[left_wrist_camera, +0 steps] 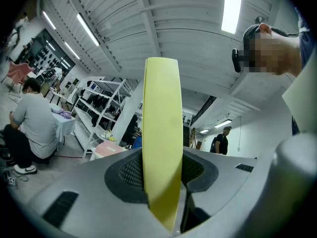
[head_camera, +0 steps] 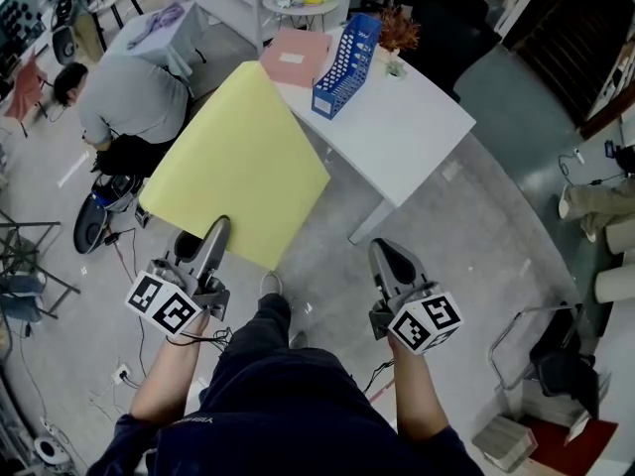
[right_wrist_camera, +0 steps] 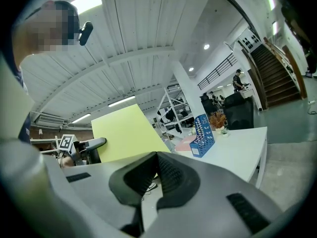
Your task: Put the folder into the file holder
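Folder (head_camera: 238,162) (left_wrist_camera: 162,133) (right_wrist_camera: 126,133): held in the air in front of the person, short of the table (head_camera: 417,127) (right_wrist_camera: 242,143), not yet in the file holder.
Folder direction: the broad yellow face is turned upward. The long axis appears to run away from the left gripper toward the table, and the far corner is pointed at the pink folder (head_camera: 295,56) (right_wrist_camera: 184,143).
Left gripper (head_camera: 216,228) (left_wrist_camera: 161,177): the jaws are clamped on the folder's near edge, seen edge-on between the pads.
Right gripper (head_camera: 389,254) (right_wrist_camera: 154,157): the jaws are closed together and nothing is held. It is kept beside the folder, apart from it.
File holder (head_camera: 347,62) (right_wrist_camera: 204,135): a blue holder is stood upright on the white table, just beside the pink folder, with its length run away from the person.
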A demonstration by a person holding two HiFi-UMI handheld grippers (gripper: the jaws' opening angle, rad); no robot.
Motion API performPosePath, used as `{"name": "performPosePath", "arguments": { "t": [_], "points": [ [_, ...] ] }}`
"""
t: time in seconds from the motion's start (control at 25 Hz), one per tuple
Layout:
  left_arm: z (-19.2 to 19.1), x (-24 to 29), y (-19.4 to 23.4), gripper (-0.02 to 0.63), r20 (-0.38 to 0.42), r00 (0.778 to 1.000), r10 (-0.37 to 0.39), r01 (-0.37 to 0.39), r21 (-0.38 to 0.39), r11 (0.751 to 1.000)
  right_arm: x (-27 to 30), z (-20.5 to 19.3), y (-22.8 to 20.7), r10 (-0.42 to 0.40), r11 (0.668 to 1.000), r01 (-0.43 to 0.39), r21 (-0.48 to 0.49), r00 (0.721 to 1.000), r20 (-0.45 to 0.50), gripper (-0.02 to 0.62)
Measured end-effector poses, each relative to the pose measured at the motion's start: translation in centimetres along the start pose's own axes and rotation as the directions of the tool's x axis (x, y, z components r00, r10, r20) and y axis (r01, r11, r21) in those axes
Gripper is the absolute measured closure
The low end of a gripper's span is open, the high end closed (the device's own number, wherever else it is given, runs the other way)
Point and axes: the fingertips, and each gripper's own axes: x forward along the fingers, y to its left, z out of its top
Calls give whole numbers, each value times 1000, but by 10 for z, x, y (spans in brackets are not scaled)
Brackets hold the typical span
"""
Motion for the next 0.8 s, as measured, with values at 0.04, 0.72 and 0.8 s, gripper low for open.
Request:
{"name": "performPosePath", "arguments": {
  "t": [0.04,0.72,0.8],
  "points": [
    [0,4,4,433,-3,1000,-1,1,-1,1000,6,0,-2,-2,1000,2,2,1000,-2,591],
    [22,88,101,433,-48,998,-49,47,-43,998,111,17,-33,-79,997,79,8,996,-33,591],
    [26,98,113,433,-52,997,-57,55,-45,997,125,17,-35,-88,996,88,8,995,-40,591]
  ]
}}
